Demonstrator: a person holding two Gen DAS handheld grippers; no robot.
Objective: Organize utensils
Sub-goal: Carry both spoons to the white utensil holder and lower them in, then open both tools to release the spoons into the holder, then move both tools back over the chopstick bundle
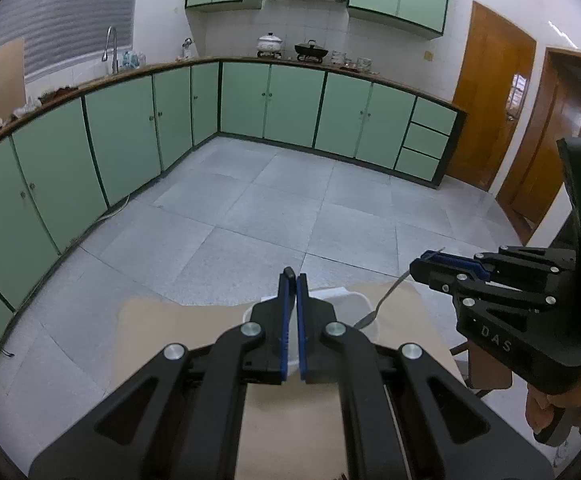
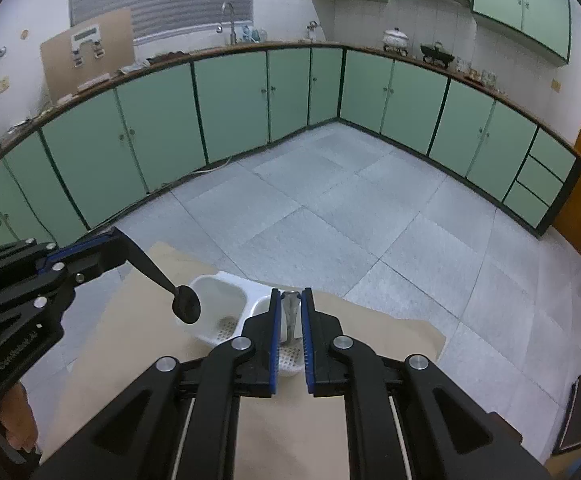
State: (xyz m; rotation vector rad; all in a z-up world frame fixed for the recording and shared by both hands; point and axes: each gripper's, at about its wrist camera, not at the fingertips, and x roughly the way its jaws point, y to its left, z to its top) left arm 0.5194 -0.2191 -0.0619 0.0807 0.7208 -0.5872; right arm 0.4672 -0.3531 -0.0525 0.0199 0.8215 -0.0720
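Note:
My left gripper (image 1: 292, 278) is shut on a black spoon (image 2: 186, 304). In the right wrist view this gripper (image 2: 116, 238) comes in from the left, and the spoon's bowl hangs over the left compartment of a white utensil caddy (image 2: 214, 286). My right gripper (image 2: 290, 293) is shut on a metal spoon (image 2: 290, 312), whose handle stands between the blue pads above the caddy's right compartment. In the left wrist view the right gripper (image 1: 416, 268) holds the metal spoon (image 1: 382, 300) slanting down toward the caddy (image 1: 356, 304). My own fingers hide most of the black spoon there.
The caddy sits at the far edge of a tan table top (image 2: 290, 432), with grey tiled floor (image 2: 370, 208) beyond. Green base cabinets (image 2: 230, 104) line the walls, and wooden doors (image 1: 490, 92) stand at the right. A person's hand (image 1: 546, 408) grips the right gripper's handle.

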